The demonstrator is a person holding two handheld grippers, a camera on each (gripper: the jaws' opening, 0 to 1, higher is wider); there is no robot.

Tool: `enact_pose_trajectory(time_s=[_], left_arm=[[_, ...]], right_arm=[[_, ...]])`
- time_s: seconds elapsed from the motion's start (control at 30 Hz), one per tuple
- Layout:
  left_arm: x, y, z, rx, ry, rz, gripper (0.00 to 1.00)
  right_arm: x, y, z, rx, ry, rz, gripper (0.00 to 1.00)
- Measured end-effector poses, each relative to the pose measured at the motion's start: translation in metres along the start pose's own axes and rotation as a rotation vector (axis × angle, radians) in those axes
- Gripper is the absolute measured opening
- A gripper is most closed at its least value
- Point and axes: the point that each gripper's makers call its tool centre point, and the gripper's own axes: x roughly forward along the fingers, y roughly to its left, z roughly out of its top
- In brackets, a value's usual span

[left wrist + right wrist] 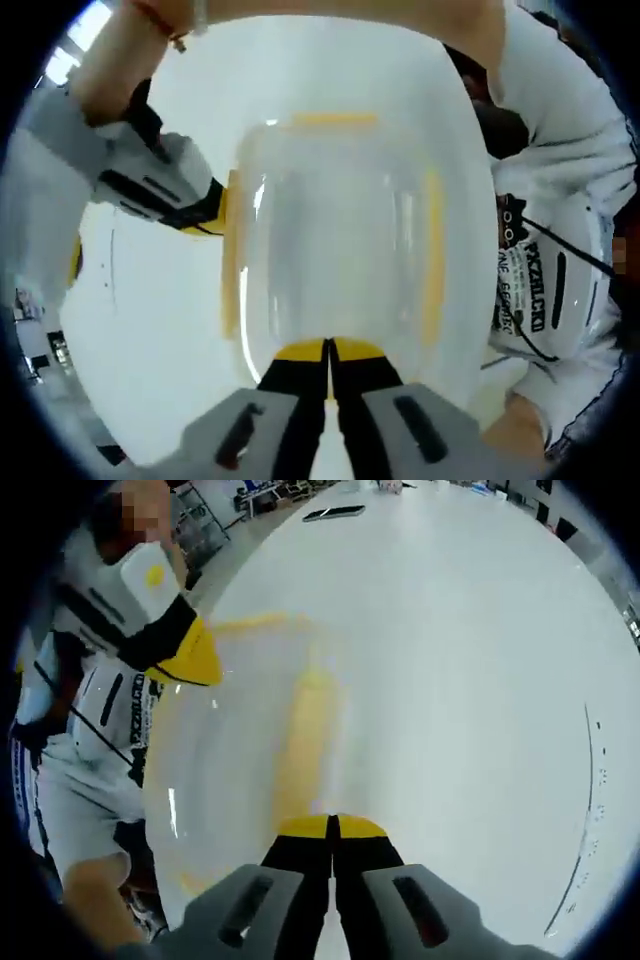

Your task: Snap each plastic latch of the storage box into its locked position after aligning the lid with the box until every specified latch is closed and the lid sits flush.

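Apparently pressing latches, both tools sit with jaws closed and empty against the clear storage box (335, 250) mid-frame on the white table (480, 660): left tool (328, 352) at its near yellow latch (330, 349), right tool (332, 828) at another edge.

Left gripper view looks close along its jaws across the clear storage box (335, 250) toward the person; right gripper view faces the table (480, 680) from the box's adjoining side. Both share the box.
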Motion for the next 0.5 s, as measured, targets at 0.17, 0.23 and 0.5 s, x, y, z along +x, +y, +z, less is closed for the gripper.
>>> enact_pose_trajectory(time_s=[0.17,0.23,0.5], left_arm=[[0.000,-0.003,0.003,-0.012,0.049,0.000,0.00],[0.000,-0.004,0.004,0.010,0.062,0.007,0.00],[-0.002,-0.004,0.004,-0.022,0.029,-0.021,0.00]], right_arm=[[0.006,0.003,-0.003,0.022,0.025,0.017,0.00],[0.006,0.000,-0.003,0.037,0.033,0.032,0.00],[0.003,-0.003,-0.004,0.062,0.039,0.081,0.00]])
